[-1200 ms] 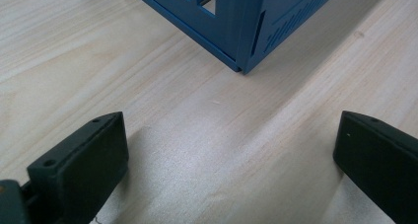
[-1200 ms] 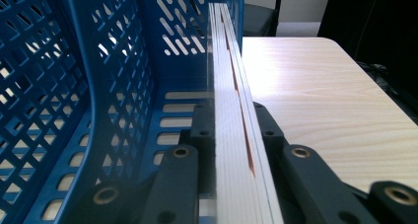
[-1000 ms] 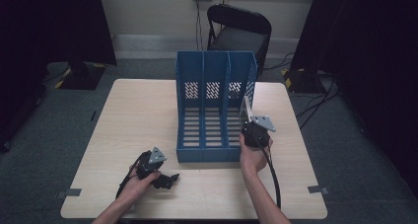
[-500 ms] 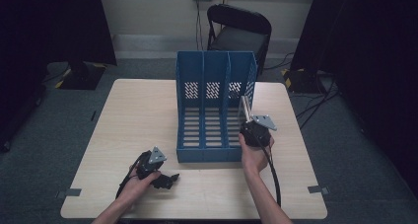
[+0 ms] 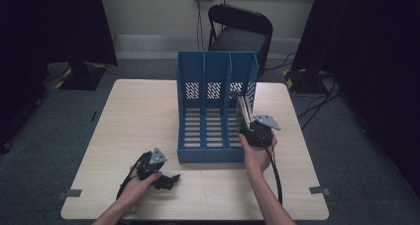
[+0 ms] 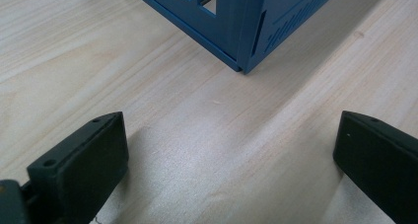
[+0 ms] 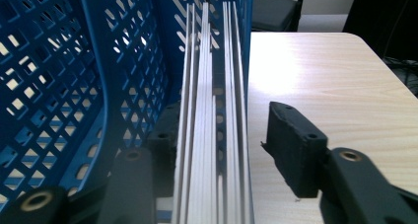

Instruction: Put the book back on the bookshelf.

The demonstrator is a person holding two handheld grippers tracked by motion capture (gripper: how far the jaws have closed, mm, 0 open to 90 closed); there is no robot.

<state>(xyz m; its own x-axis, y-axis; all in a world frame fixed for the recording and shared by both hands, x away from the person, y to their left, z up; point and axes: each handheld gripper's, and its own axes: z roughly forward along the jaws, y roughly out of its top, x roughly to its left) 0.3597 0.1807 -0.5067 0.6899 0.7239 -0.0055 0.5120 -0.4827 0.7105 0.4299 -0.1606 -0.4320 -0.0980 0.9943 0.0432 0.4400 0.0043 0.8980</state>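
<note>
Your right gripper sits at the blue file rack, mid tabletop, by its right compartment. Its jaws are spread w/ a stack of thin white sheets standing on edge btwn them; right jaw is apart from the stack, left-side contact unclear. Your left gripper rests near the front-left edge, jaws spread wide over bare wood.

Both forearms enter from 6 o'clock in the high view. The left hand holds the left gripper low over the tabletop, pointing toward 3 o'clock, jaws spread wide. The right hand holds the right gripper pointing toward 12 o'clock; its jaws stand parted, one each side of a thin upright stack.
</note>
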